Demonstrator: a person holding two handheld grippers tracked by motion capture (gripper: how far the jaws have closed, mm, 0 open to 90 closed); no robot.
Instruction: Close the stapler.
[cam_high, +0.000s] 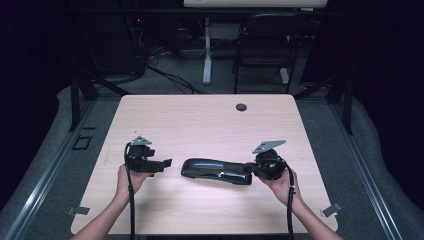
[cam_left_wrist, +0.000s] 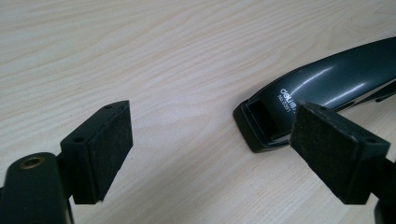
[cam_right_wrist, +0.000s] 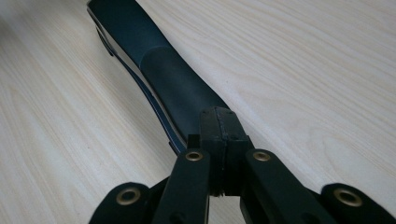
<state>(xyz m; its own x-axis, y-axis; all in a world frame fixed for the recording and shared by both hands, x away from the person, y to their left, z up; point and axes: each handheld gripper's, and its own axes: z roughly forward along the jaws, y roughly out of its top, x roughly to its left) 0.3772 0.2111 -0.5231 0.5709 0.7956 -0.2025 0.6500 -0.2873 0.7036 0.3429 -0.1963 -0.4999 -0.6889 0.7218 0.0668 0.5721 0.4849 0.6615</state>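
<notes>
A long glossy black stapler (cam_high: 216, 171) lies flat on the light wooden table (cam_high: 200, 120), running left to right. My left gripper (cam_high: 166, 164) hovers just off its left end, open. In the left gripper view the two pads (cam_left_wrist: 100, 149) stand wide apart, and the stapler's open front end (cam_left_wrist: 327, 84) with white lettering lies just past the right pad. My right gripper (cam_high: 248, 169) sits at the stapler's right end. In the right gripper view its jaws (cam_right_wrist: 223, 126) are pressed together above the stapler's rear (cam_right_wrist: 173, 79), with nothing visible between them.
A dark cable hole (cam_high: 241, 107) sits near the table's far edge. Small grey clips (cam_high: 79, 210) (cam_high: 331, 210) lie at the near corners. Behind the table stand a black chair (cam_high: 267, 40) and a white desk leg (cam_high: 207, 55).
</notes>
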